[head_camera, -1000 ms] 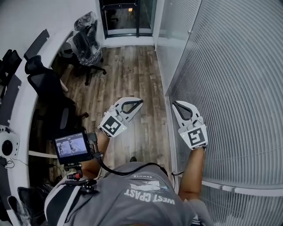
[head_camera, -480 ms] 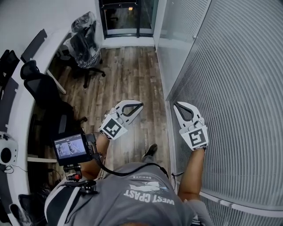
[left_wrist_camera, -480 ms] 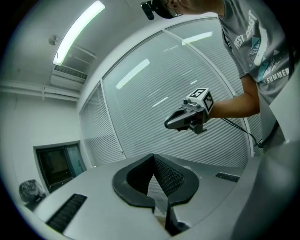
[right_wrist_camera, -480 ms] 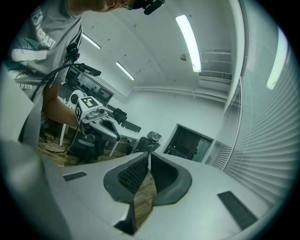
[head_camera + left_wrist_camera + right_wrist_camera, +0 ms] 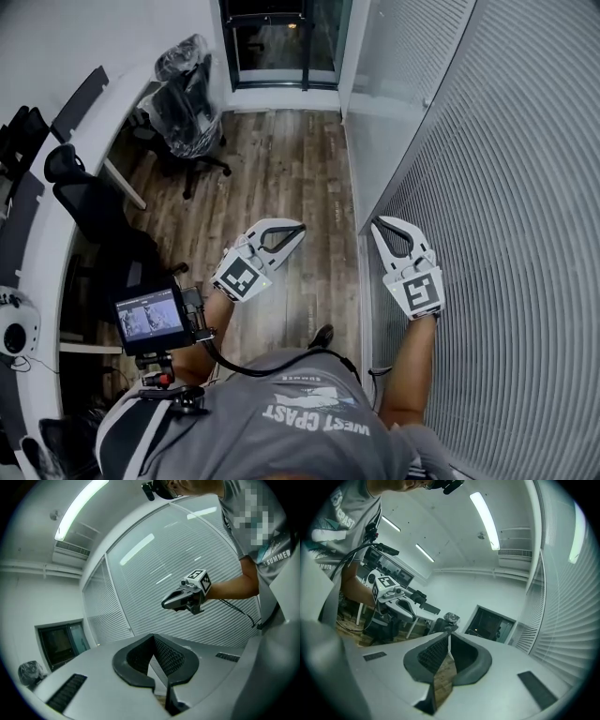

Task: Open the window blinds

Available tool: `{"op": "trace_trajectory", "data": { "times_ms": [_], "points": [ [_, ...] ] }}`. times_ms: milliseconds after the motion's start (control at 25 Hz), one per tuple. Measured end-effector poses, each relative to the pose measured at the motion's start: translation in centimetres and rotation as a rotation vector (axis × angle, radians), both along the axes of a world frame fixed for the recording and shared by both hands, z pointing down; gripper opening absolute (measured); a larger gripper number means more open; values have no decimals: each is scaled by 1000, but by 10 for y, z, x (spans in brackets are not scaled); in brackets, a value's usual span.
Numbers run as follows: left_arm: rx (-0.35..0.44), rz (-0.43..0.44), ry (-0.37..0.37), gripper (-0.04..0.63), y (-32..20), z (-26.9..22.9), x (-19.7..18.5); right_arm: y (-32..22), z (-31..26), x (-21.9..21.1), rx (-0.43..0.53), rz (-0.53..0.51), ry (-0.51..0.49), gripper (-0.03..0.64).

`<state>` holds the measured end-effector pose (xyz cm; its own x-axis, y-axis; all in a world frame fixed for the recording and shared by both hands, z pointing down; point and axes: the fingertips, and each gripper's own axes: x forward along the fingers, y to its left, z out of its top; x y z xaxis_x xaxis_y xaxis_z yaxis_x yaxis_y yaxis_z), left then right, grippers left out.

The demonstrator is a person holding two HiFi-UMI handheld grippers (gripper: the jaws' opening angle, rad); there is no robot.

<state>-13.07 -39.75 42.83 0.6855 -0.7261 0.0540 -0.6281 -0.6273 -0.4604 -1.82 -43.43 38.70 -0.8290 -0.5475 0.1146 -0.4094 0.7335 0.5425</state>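
Note:
White slatted blinds (image 5: 506, 234) hang closed along the glass wall on the right in the head view and fill the background of the left gripper view (image 5: 154, 573). My right gripper (image 5: 376, 222) is held out level right beside the blinds' near edge, its jaws together and nothing in them (image 5: 449, 634). My left gripper (image 5: 300, 226) hangs over the wood floor to its left, jaws shut and empty (image 5: 153, 637). No cord or wand of the blinds can be made out.
A dark glass door (image 5: 281, 37) closes the far end of the wood floor (image 5: 281, 169). Black office chairs (image 5: 103, 202), one wrapped in plastic (image 5: 187, 94), stand by a long white desk (image 5: 56, 187) on the left. A small monitor (image 5: 150, 314) hangs at the person's chest.
The person has walked forward along the blinds towards the door, carrying both grippers along. A foot has stepped forward. The rail low on the blinds has slid out of view.

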Motion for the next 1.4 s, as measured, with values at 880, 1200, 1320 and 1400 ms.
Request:
{"op": "trace_trajectory", "data": {
  "times_ms": [880, 1200, 1320, 1400],
  "points": [
    [25, -40, 51, 3, -206, -9, 8, -201, -3, 4, 2, -42, 23, 2],
    [20, 50, 49, 3, -330, -17, -4, -308, -9, -14, -3, 21, 29, 2],
    [25, 78, 30, 3, -367, -19, -12, -343, -11, -26, 6, 40, 42, 2],
    [21, 98, 35, 3, -389, -19, -19, -362, -10, -32, 4, 59, 42, 2]
  ]
}}
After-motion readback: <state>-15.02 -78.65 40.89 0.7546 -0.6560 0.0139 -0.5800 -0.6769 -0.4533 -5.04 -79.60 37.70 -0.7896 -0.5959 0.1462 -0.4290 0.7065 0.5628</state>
